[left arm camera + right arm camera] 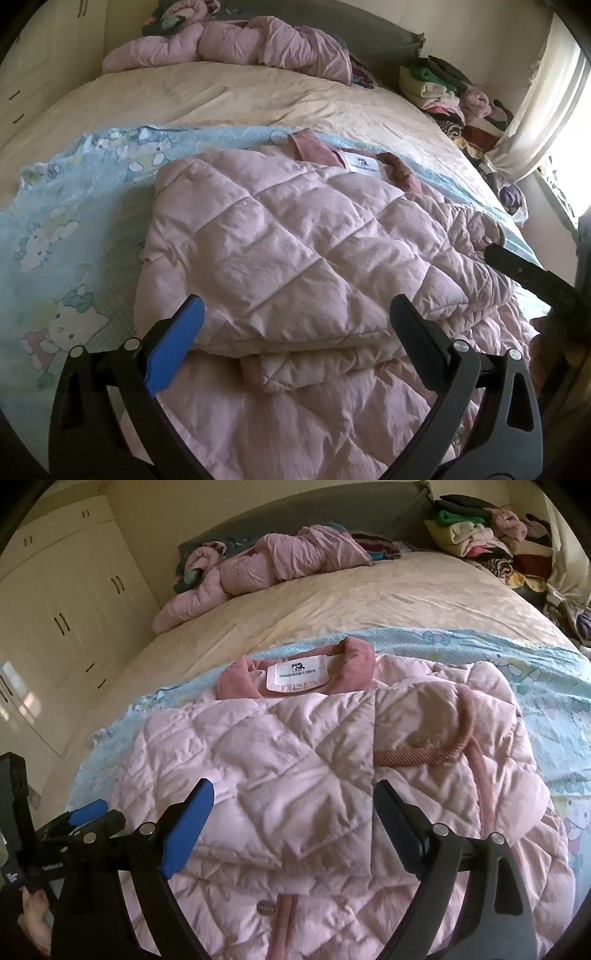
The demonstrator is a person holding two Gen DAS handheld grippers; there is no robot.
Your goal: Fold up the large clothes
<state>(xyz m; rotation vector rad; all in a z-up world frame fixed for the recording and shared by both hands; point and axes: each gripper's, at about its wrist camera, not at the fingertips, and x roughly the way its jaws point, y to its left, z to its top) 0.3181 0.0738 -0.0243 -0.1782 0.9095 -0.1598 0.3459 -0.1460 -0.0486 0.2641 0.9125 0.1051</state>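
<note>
2 pink quilted jackets (295, 768), 1 bed (332, 602)

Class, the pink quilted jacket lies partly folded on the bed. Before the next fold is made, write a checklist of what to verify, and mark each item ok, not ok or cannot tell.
1. Left gripper open and empty: ok.
2. Right gripper open and empty: ok.
3. Pink quilted jacket lies on the blue cartoon sheet, not hanging off the far side: ok.
4. Both side panels folded inward over the middle: ok; they meet near the centre.
5. Collar with white label flat and exposed: ok.
6. Lower hem straight and within reach: cannot tell, it runs below both views.
</note>
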